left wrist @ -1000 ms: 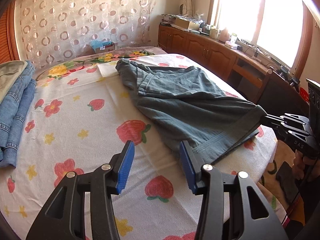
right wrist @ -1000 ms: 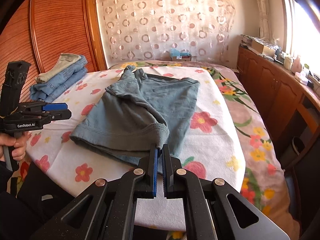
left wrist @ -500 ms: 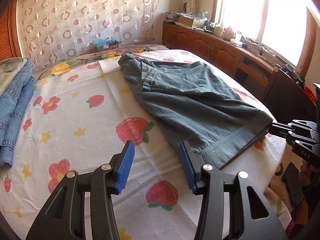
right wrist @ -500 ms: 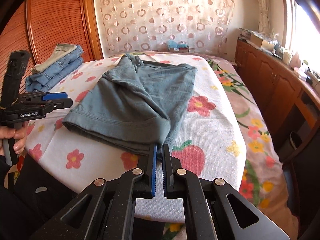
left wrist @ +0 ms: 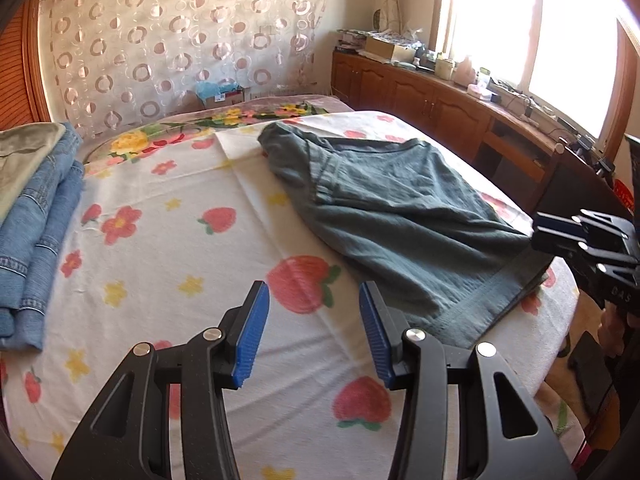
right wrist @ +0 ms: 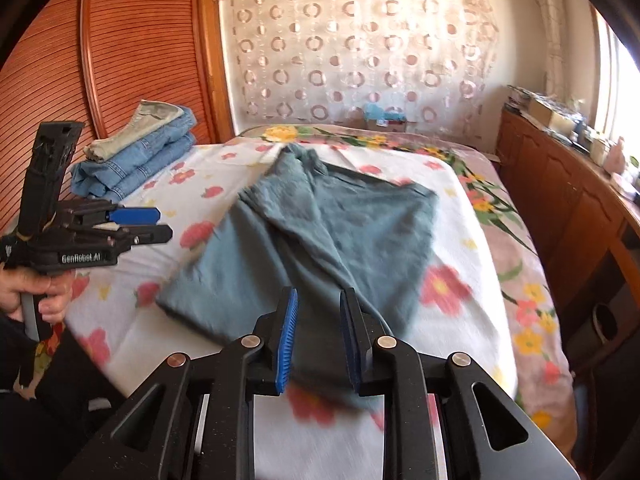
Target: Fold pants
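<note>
Grey-green pants [left wrist: 400, 216] lie flat on the bed, folded over lengthwise, hem end near the front edge. They also show in the right wrist view [right wrist: 320, 236]. My left gripper [left wrist: 314, 328] is open and empty, just above the sheet left of the hem. It also shows at the left of the right wrist view [right wrist: 152, 224]. My right gripper [right wrist: 318, 340] is open with the pants' near end lying between and below its jaws. It also shows at the right edge of the left wrist view [left wrist: 540, 232], beside the hem corner.
The bed has a white sheet with strawberries and flowers [left wrist: 160, 248]. A stack of folded jeans [left wrist: 28, 216] lies at its left side, also in the right wrist view [right wrist: 136, 152]. Wooden cabinets [left wrist: 440, 108] run along the right under the window.
My right gripper has opened and let go of the pants' hem, which now lies flat on the bed. My left gripper has stayed open and moved slightly.
</note>
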`<state>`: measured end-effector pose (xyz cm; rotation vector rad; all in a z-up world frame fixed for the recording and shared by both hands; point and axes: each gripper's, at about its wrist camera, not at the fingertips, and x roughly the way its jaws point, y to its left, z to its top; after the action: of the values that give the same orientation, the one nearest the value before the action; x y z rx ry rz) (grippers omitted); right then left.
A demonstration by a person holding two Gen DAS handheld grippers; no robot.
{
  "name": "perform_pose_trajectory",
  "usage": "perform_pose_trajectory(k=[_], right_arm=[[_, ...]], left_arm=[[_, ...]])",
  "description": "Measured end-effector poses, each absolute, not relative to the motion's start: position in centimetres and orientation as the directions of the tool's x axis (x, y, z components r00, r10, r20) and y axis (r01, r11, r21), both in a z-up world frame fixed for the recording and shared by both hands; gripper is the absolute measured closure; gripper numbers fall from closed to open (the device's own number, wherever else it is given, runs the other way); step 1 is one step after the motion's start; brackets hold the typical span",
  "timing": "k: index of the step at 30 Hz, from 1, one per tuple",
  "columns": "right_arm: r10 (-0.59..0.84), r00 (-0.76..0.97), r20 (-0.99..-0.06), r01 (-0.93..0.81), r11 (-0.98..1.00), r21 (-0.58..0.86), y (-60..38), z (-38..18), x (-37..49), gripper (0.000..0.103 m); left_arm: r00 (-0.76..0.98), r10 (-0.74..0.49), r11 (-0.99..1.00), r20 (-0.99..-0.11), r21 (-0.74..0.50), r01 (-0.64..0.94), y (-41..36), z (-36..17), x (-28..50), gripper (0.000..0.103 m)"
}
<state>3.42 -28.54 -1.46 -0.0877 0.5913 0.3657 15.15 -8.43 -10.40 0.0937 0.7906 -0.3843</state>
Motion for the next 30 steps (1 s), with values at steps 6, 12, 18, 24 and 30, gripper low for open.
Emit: perform_pose_trajectory(k=[6, 12, 18, 24, 30], right_arm=[[0.384, 0.735, -0.559, -0.429, 0.902, 0.055, -25.6, -0.6, 8.2, 0.081], [0.403, 0.702, -0.588, -0.465, 0.884, 0.051, -22.9, -1.2, 12.7, 0.081], [0.392, 0.673, -0.627, -0.483, 0.875, 0.028, -21.0, -2.0, 15.9, 0.081], [0.395, 0.646, -0.653, -0.505, 0.863, 0.022, -18.6, -2.3, 18.1, 0.081], [0.35, 0.635, -0.688, -0.507, 0.862, -0.029, -17.0, -3.2, 19.4, 0.081]], left_arm=[[0.654, -0.272, 0.939, -0.705, -0.047, 0.34, -6.9, -10.1, 16.0, 0.055], [0.66, -0.262, 0.944, -0.705, -0.044, 0.327, -6.2, -10.1, 16.6, 0.055], [0.661, -0.257, 0.948, -0.705, -0.049, 0.316, -5.5, -10.1, 16.9, 0.055], [0.662, -0.257, 0.95, -0.704, -0.06, 0.305, -5.0, -10.2, 17.0, 0.055], [0.655, -0.257, 0.951, -0.711, -0.065, 0.302, -4.6, -10.5, 16.9, 0.055]])
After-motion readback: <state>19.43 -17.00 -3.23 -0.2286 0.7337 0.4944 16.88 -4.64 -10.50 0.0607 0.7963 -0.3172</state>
